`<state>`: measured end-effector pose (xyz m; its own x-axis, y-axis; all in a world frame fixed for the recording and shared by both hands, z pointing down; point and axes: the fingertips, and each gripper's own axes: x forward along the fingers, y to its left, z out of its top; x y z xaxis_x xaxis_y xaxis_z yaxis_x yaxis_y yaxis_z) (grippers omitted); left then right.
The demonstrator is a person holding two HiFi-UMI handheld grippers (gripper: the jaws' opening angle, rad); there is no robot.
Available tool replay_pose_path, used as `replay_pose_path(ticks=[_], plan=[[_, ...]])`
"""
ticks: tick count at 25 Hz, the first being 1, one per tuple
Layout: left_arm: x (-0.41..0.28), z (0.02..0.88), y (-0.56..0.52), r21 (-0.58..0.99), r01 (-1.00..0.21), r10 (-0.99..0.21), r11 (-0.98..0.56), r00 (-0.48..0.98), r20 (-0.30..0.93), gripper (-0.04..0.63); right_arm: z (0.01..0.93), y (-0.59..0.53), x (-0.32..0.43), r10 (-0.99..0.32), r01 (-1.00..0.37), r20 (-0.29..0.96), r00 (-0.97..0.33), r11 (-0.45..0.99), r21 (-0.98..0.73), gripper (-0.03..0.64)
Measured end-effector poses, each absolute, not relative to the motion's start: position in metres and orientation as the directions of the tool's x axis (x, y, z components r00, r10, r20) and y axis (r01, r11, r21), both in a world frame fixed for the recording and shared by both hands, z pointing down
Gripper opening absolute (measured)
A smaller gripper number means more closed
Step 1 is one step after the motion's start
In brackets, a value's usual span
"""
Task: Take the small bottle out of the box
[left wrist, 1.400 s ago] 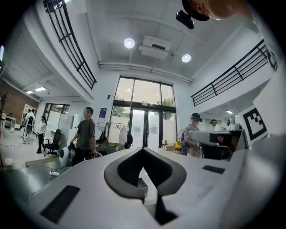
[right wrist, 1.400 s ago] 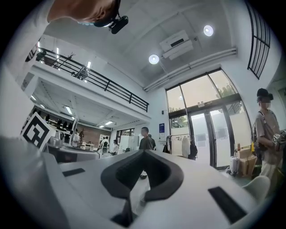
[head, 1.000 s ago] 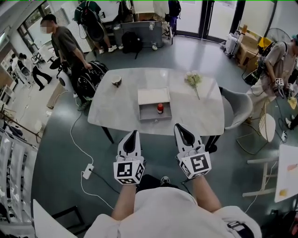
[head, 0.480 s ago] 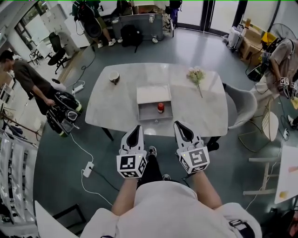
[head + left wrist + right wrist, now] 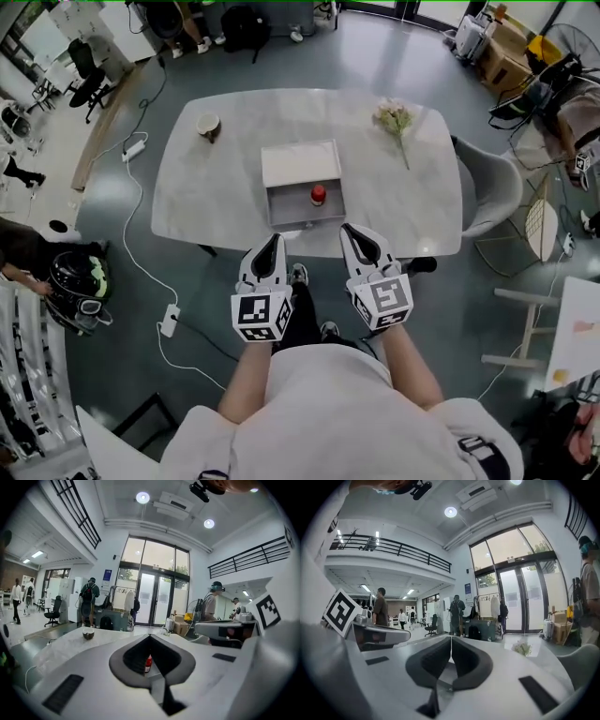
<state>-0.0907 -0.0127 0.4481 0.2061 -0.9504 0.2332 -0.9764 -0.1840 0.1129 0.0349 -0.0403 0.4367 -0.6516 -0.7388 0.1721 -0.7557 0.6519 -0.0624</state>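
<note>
I'm holding the left gripper [image 5: 271, 246] and right gripper [image 5: 352, 234] pressed together, empty, at six o'clock from the box [image 5: 302, 220]. In the left gripper view, the jaws are masking most of the small bottle [image 5: 318, 195].

Red-topped small bottle [image 5: 319, 194]; grey box [image 5: 296, 210]; white marbled table [image 5: 214, 183]; pale flowers [image 5: 394, 117]

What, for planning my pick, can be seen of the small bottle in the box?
The small bottle is tiny, with a red top and a darker body; finer detail is too small to tell. It stands upright on the floor of the open grey box, right of its middle. Nothing grips it.
</note>
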Motion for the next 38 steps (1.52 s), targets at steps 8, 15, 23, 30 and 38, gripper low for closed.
replay_pose_path(ticks=[8, 15, 23, 30, 38], plan=[[-0.105, 0.504, -0.046, 0.155, -0.969, -0.910, -0.190, 0.233, 0.344, 0.021, 0.494, -0.081, 0.022, -0.730, -0.780, 0.296, -0.615, 0.619, -0.094, 0.026], [-0.110, 0.549, -0.076, 0.185, -0.966, -0.874, -0.183, 0.246, 0.420, 0.021, 0.539, -0.111, 0.012, -0.705, -0.789, 0.392, -0.591, 0.606, -0.098, 0.026], [-0.117, 0.586, -0.087, 0.201, -0.962, -0.832, -0.184, 0.261, 0.490, 0.021, 0.587, -0.124, 0.002, -0.656, -0.796, 0.498, -0.567, 0.592, -0.128, 0.028], [-0.120, 0.600, -0.095, 0.213, -0.960, -0.813, -0.182, 0.269, 0.517, 0.021, 0.609, -0.134, 0.001, -0.629, -0.803, 0.546, -0.553, 0.578, -0.145, 0.029], [-0.123, 0.607, -0.113, 0.228, -0.953, -0.791, -0.200, 0.294, 0.536, 0.021, 0.623, -0.147, -0.009, -0.598, -0.805, 0.598, -0.534, 0.577, -0.142, 0.080]])
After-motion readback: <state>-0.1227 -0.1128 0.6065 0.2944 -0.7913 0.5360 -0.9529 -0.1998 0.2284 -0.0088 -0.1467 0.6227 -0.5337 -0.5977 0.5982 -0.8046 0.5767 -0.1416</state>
